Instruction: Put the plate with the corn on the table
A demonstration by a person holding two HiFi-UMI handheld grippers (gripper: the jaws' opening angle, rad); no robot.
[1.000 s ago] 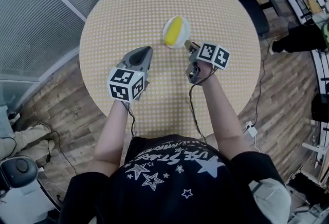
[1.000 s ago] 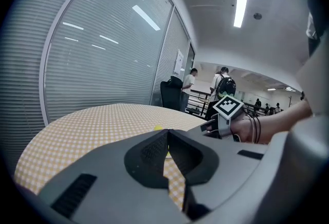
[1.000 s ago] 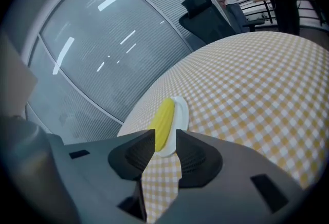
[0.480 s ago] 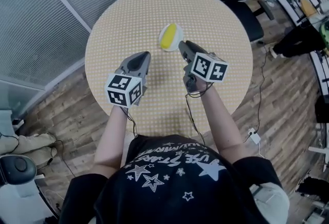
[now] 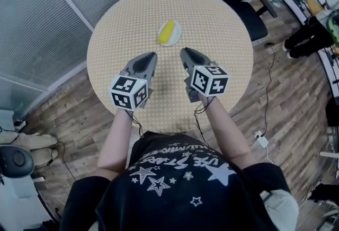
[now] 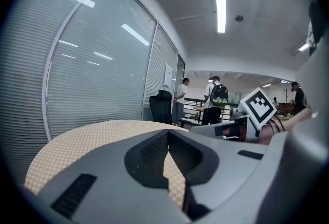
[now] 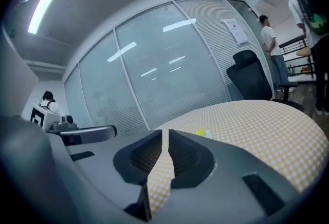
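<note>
Left gripper (image 6: 167,133): fingers pressed together at the tips, with only a wedge of checked cloth showing through the gap lower down. Nothing is held. It hovers over the near part of the surface (image 5: 222,39).

Right gripper (image 7: 165,134): fingers all but together, a thin slit between the ribbed dark pads. Nothing is in the slit and it touches nothing. Both grippers are grey moulded plastic, each with a black-and-white marker cube at the rear.

The surface is round, covered in a fine yellow-and-white check pattern.

Plate (image 5: 178,34): small, round and white, resting flat on the surface towards the middle. It lies ahead of both grippers, roughly between their lines and apart from each.

Corn (image 5: 166,33): yellow and elongated, lying on the plate. In the head view its long axis runs diagonally, near end to the left and far end to the right. In the right gripper view it shows only as a small yellow patch just beyond the right finger
</note>
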